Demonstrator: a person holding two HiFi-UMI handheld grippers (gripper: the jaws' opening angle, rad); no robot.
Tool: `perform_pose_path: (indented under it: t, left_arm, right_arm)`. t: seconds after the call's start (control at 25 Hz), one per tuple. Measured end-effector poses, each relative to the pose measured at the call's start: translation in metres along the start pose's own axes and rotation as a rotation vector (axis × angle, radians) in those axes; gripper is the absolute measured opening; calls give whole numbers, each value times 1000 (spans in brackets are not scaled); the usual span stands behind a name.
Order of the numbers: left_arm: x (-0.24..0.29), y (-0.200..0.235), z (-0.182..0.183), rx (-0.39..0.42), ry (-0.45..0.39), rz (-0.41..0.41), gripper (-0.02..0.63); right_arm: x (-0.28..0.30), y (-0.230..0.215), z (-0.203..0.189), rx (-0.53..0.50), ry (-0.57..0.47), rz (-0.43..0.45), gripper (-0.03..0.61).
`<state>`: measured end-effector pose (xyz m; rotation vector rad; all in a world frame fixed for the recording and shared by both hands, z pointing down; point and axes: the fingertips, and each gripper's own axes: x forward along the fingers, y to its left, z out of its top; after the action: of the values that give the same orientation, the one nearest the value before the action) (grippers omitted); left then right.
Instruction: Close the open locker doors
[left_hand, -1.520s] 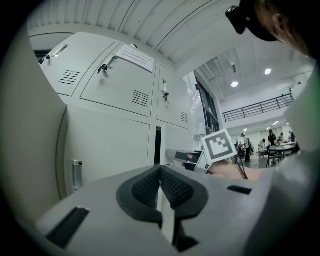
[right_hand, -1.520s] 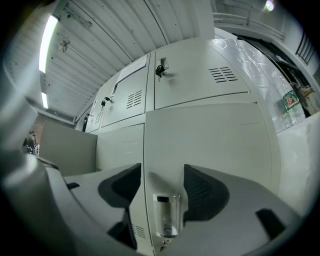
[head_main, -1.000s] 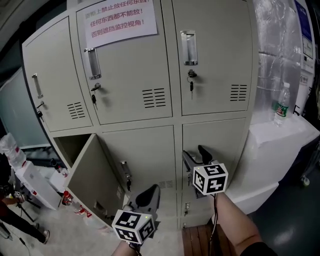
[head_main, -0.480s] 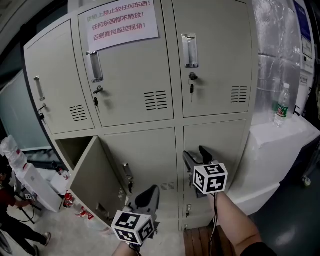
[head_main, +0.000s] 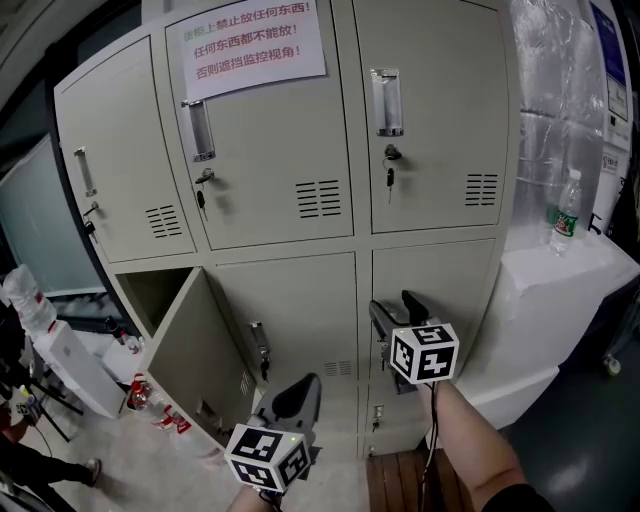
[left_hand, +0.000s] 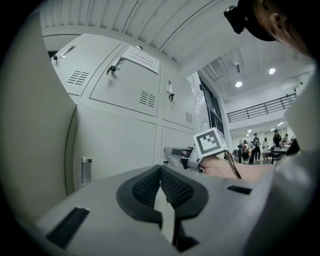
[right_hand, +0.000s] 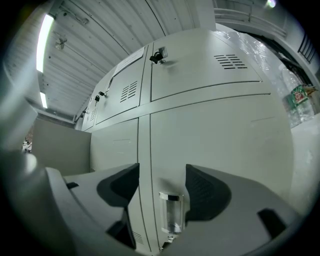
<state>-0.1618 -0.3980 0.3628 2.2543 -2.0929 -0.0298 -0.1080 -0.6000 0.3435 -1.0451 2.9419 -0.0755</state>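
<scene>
The beige lockers fill the head view. The bottom-left locker door stands swung out, its compartment open behind it; the other doors look flush. My left gripper is shut and empty, low in front of the middle bottom door, just right of the open door's edge. In the left gripper view the gripper has its pads together, and the open door fills the left side. My right gripper is open before the bottom-right door. In the right gripper view that gripper frames the door's handle without touching it.
A water bottle stands on a white ledge right of the lockers, with plastic-wrapped stock behind. A paper notice hangs on the upper middle door. A white box and small bottles lie on the floor at left.
The view has shifted a little, so the lockers sit slightly further right in the frame. Both grippers have hardly moved. The open door holds the same angle.
</scene>
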Motion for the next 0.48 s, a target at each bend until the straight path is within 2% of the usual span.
perform_pose_path:
  t: [0.2,0.48]
  left_arm:
    - [-13,3,1,-13,5,18,5]
    - [-46,0,-2,-15,9,27,5]
  right_arm:
    - [-7,13,0,4,2,21,278]
    - [-24,57,-5,19,-7,77,278]
